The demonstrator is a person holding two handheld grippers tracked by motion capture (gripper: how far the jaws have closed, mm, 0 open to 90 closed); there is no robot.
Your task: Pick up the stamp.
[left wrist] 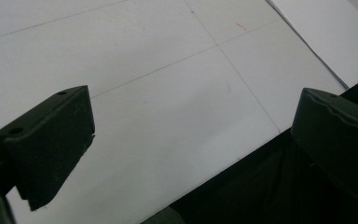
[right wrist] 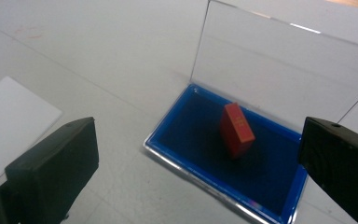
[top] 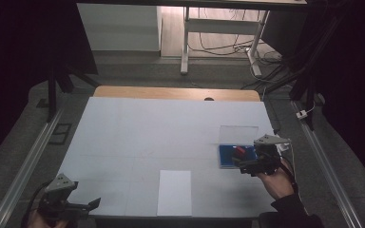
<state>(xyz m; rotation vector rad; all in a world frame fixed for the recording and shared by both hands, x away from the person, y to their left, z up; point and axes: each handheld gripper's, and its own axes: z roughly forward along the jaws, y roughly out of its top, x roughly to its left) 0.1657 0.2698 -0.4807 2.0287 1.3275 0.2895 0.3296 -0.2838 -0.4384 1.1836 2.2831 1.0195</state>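
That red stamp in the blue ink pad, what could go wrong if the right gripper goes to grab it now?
The red stamp stands tilted on the blue ink pad, so the open right gripper might tip it over. The upright clear lid sits just behind and could be bumped. An inked stamp might smear the white sheet.

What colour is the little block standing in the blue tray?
Red; the block shows best in the right gripper view.
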